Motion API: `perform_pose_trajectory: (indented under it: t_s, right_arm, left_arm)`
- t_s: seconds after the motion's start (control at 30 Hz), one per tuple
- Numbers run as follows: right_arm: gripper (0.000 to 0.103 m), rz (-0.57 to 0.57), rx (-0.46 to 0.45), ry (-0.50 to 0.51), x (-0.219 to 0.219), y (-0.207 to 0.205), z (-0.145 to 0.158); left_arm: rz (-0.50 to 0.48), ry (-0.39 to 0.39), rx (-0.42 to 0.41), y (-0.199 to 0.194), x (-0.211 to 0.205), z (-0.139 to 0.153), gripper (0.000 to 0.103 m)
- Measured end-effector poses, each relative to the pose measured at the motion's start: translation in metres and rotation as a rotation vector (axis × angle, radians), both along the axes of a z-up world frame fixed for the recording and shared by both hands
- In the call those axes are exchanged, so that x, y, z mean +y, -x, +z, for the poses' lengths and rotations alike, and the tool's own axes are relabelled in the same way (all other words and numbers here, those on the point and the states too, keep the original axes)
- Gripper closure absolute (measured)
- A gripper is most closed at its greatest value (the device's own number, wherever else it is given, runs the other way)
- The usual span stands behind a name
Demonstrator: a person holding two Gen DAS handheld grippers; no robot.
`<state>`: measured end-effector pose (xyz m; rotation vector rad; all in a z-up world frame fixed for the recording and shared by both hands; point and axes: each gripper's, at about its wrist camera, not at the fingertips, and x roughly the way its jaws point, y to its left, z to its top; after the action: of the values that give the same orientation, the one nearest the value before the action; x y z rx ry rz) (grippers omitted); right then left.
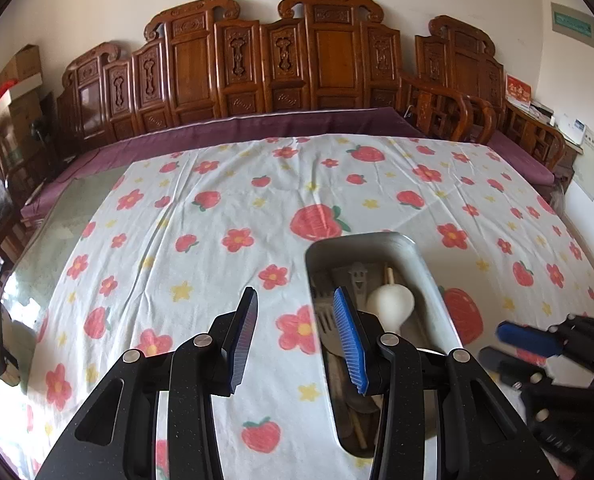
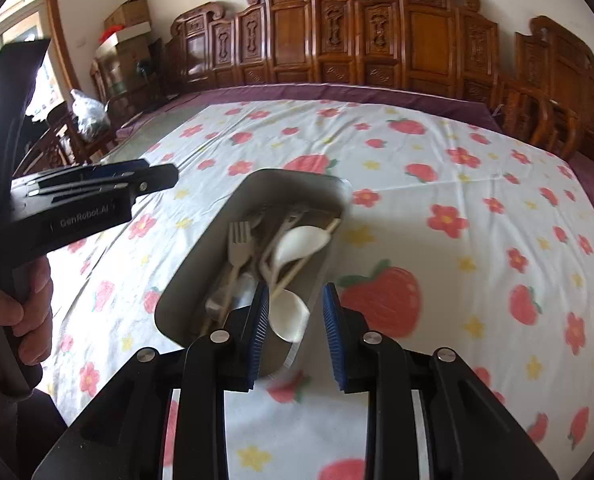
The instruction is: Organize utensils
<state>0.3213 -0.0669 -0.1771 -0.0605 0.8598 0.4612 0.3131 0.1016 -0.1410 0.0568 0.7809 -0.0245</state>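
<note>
A grey tray (image 2: 201,280) lay on the strawberry-print cloth (image 2: 477,208), holding a pale fork (image 2: 239,240), white spoons (image 2: 301,240), and chopsticks (image 2: 297,270). The right gripper (image 2: 295,324) hung above the tray's near end, its jaws parted and gripping nothing (a white spoon bowl (image 2: 289,314) showed in the gap below). The left gripper (image 1: 297,336), held in a hand (image 2: 13,312), stood open and empty over the tray's left rim.

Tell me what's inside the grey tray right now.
The grey tray holds a pale fork, white spoons, a slotted spatula and wooden chopsticks. Whatever lies beneath that pile, and behind the claws at the near end, is hidden.
</note>
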Motion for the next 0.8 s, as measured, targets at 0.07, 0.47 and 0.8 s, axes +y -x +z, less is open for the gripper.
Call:
perform_pose_trajectory:
  t_s: [0.07, 0.47, 0.8]
  right_arm:
    - [0.073, -0.015, -0.01, -0.001, -0.011, 0.005, 0.004]
    - [0.044, -0.093, -0.085, -0.017, -0.077, 0.039, 0.035]
    - [0.009, -0.152, -0.156, -0.033, -0.115, 0.084, 0.058]
  left_arm:
    - [-0.005, -0.014, -0.011, 0.006, -0.007, 0.002, 0.064]
    - [-0.008, -0.027, -0.06, 0.044, -0.046, 0.011, 0.02]
    - [0.003, -0.028, -0.053, 0.094, -0.071, 0.02, 0.008]
